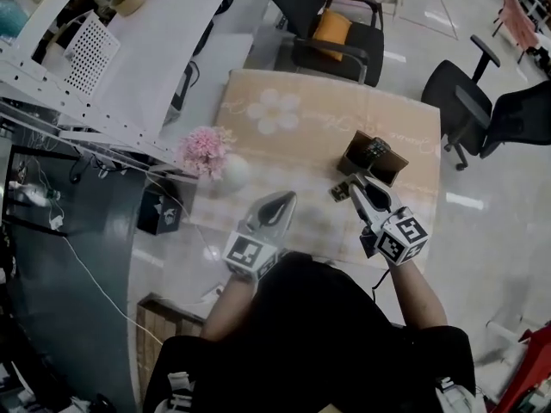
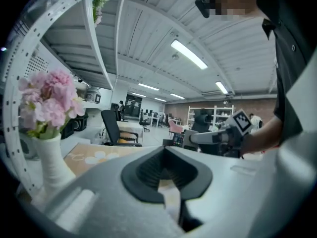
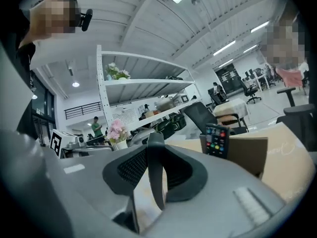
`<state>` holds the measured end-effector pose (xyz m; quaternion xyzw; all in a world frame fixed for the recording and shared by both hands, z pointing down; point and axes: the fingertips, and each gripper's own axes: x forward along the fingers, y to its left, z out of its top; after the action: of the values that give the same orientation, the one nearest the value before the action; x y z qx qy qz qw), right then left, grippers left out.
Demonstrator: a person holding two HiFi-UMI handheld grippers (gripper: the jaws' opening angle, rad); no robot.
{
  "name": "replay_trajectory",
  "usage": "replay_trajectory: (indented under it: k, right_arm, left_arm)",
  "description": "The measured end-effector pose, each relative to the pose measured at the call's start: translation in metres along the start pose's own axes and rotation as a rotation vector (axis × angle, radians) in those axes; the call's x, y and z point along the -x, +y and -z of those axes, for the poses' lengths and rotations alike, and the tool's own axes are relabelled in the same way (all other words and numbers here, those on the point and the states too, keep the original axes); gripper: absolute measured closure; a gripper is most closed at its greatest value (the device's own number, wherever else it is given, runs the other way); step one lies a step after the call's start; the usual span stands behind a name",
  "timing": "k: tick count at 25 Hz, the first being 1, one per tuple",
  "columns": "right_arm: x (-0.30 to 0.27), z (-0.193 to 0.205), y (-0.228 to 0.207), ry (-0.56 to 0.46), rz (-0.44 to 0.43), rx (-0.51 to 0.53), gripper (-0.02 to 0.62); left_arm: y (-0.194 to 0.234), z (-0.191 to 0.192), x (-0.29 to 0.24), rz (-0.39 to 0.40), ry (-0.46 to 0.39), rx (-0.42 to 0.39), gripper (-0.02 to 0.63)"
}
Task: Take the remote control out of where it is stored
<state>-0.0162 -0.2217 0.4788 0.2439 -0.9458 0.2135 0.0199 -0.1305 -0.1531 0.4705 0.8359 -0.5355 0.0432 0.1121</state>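
Observation:
A black remote control (image 1: 374,151) with coloured buttons stands upright in a brown open box (image 1: 385,169) on the right of the beige-clothed table (image 1: 318,119). In the right gripper view the remote (image 3: 217,141) and its box (image 3: 250,155) lie just ahead to the right. My right gripper (image 1: 351,185) is a short way in front of the box, its jaws apart with nothing between them. My left gripper (image 1: 280,200) hovers over the table's near middle, shut and empty. In the left gripper view the remote (image 2: 178,139) shows small, next to the right gripper (image 2: 200,138).
A white vase (image 1: 234,170) with pink flowers (image 1: 205,147) stands on the table's left side, close to my left gripper. Black office chairs (image 1: 331,24) stand beyond the table and to its right. White shelving (image 1: 103,76) runs along the left.

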Motion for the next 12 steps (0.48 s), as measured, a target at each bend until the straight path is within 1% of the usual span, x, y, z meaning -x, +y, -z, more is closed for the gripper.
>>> replay_trajectory:
  k: [5, 12]
  right_arm:
    - [-0.040, 0.018, 0.021, 0.038, -0.080, -0.056, 0.497]
    - [-0.087, 0.063, 0.049, 0.164, -0.187, -0.082, 0.497]
  left_arm:
    - [0.027, 0.009, 0.030, -0.086, 0.005, 0.017, 0.606]
    - [0.052, 0.018, 0.057, -0.169, 0.009, 0.025, 0.606]
